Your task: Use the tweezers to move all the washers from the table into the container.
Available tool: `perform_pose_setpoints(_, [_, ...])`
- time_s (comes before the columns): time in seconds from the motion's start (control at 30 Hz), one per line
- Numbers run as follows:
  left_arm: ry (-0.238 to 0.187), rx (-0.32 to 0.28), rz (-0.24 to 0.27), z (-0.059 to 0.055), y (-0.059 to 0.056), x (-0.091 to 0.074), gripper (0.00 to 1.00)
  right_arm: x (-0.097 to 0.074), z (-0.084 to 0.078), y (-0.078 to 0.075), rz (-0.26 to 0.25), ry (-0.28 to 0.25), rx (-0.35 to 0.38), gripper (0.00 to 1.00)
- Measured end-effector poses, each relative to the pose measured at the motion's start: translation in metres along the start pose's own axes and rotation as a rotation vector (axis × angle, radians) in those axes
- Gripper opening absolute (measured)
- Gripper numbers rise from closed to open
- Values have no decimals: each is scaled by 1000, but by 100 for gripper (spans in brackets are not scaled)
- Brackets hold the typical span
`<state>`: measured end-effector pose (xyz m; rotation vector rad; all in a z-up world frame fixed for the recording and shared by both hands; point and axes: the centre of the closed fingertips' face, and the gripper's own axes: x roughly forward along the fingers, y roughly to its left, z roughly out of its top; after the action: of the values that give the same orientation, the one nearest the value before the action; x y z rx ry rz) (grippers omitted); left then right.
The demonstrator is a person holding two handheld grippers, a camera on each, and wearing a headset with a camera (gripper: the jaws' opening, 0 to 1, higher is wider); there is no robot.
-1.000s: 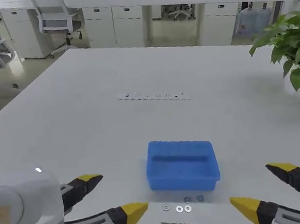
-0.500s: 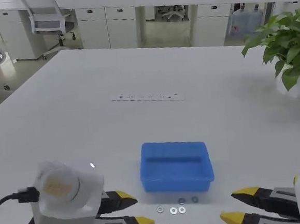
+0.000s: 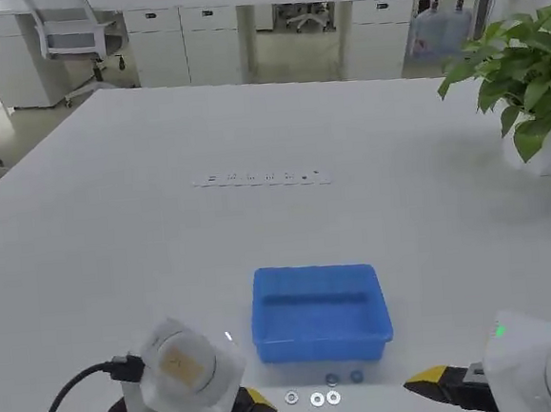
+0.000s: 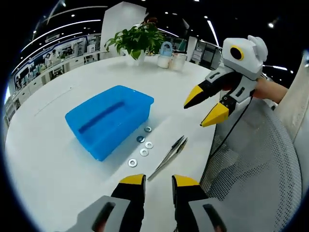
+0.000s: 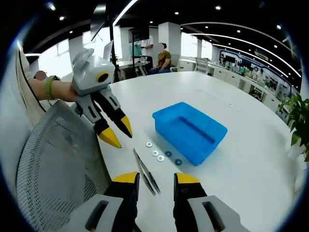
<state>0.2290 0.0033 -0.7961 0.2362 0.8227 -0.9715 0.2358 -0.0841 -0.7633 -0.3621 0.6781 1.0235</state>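
A blue container (image 3: pixel 317 312) stands on the white table. Several small washers (image 3: pixel 317 398) lie in a loose cluster just in front of it. Metal tweezers (image 4: pixel 169 155) lie on the table near the washers, at the near edge; they also show as tweezers (image 5: pixel 146 174) in the right gripper view. My left gripper (image 4: pixel 158 181) is open and empty, hovering short of the tweezers. My right gripper (image 5: pixel 156 179) is open too, right over the tweezers' near end without touching them. In the head view one yellow fingertip (image 3: pixel 259 400) of the left and one fingertip (image 3: pixel 425 378) of the right flank the washers.
A potted plant (image 3: pixel 522 62) stands at the table's far right. A row of small parts (image 3: pixel 259 178) lies mid-table beyond the container. Office chairs and cabinets stand behind the table. A mesh chair back (image 5: pixel 58 159) is close beside the near table edge.
Both grippers have drawn back toward the near edge and turned, and their jaws stand closer together than a second ago. The head camera has shifted. Washers, tweezers and container lie as before.
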Motion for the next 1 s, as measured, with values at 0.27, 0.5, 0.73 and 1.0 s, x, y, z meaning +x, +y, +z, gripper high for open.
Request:
perform_pose_setpoints(0.27, [73, 52, -9, -10, 6, 18, 17, 15, -20, 9, 56, 116, -16, 26])
perform_pose_setpoints(0.5, [117, 174, 3, -16, 9, 26, 14, 24, -22, 9, 63, 117, -11, 27])
perform_pose_setpoints(0.73, [109, 270, -12, -11, 6, 30, 2, 25, -24, 5, 56, 123, -11, 29])
perform_pose_setpoints(1.0, [106, 370, -65, -11, -7, 25, 0, 27, -23, 0, 46, 115, -42, 33])
